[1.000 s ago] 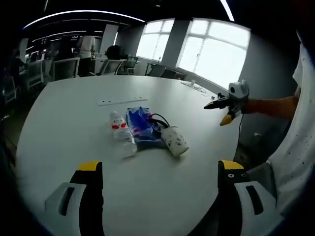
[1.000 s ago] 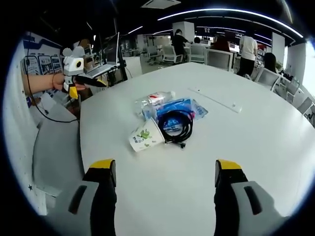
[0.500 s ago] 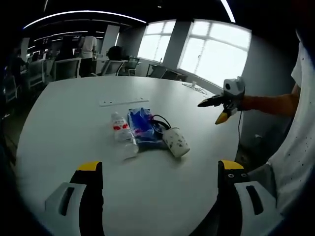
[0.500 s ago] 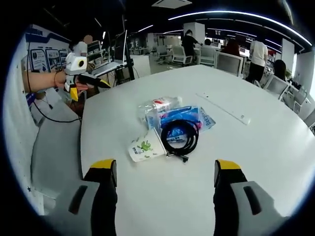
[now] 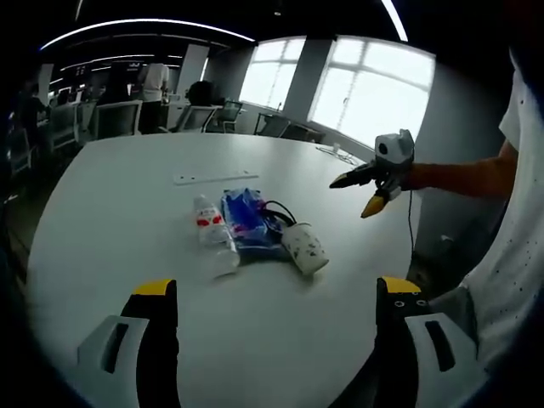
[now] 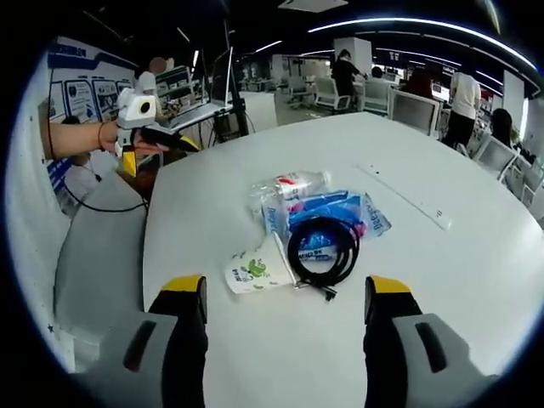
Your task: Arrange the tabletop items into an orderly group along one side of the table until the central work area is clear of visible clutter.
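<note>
A small pile lies mid-table: a clear plastic bottle (image 5: pixel 212 236) with a red label, a blue packet (image 5: pixel 245 221), a coiled black cable (image 5: pixel 274 211) and a paper cup (image 5: pixel 304 247) on its side. My left gripper (image 5: pixel 276 287) stands open, well short of the pile. My right gripper (image 5: pixel 364 185) hovers open above the table's right edge, held by a hand. In the right gripper view the cup (image 6: pixel 253 272) lies just ahead of my open right gripper (image 6: pixel 286 285), with the cable (image 6: pixel 323 246), packet (image 6: pixel 344 208) and bottle (image 6: pixel 287 186) behind. The left gripper (image 6: pixel 161 143) shows at the far left.
The round white table (image 5: pixel 119 221) carries a thin white strip (image 5: pixel 212 177) beyond the pile. Office chairs (image 5: pixel 115 117) and people stand at the far end. A grey chair seat (image 6: pixel 98 246) sits beside the table's edge. Bright windows (image 5: pixel 365 93) are to the right.
My right gripper has come in over the table toward the pile, so the cup and cable look larger and nearer in its view. The left gripper has hardly moved.
</note>
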The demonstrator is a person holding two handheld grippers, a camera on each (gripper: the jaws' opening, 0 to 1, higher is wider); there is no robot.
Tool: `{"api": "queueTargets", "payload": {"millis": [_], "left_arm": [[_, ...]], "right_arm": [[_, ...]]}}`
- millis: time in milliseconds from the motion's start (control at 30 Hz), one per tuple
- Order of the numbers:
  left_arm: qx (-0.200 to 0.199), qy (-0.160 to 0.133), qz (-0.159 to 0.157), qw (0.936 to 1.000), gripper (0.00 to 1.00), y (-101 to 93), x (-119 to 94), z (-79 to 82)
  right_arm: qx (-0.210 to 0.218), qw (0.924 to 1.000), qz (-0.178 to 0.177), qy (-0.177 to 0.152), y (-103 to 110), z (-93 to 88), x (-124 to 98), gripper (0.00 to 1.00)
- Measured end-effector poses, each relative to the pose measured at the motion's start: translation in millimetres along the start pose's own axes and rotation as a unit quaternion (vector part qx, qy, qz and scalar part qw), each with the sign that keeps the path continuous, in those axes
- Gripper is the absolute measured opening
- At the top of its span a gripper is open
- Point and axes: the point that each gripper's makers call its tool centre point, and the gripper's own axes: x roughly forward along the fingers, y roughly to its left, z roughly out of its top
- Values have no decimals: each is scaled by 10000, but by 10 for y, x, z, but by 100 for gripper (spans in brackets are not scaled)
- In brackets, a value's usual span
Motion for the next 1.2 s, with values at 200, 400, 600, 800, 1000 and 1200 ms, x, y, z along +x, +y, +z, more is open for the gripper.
{"api": "queueTargets", "payload": {"millis": [200, 400, 600, 800, 1000, 1200], "left_arm": [[-18, 0, 20, 10000, 100, 8, 10, -16], [-22, 12, 39, 10000, 100, 7, 15, -35], [-78, -42, 65, 9999, 100, 25, 21, -26], [-108, -92, 105, 9998, 99, 48, 31, -4], [-157, -129, 136, 9997, 99, 66, 44, 2], [-200, -160, 146, 9996, 99, 81, 46, 0]], "right_arm": [[-44, 9997, 236, 43, 3, 62, 141, 70], [-102, 9984, 532, 149, 15, 82, 295, 65], [-126, 9965, 783, 263, 8, 99, 439, 60], [-236, 9928, 1083, 464, 28, 86, 590, 55], [-203, 9879, 1434, 559, 66, 97, 683, 48], [-184, 9821, 1704, 783, 69, 38, 756, 39]]}}
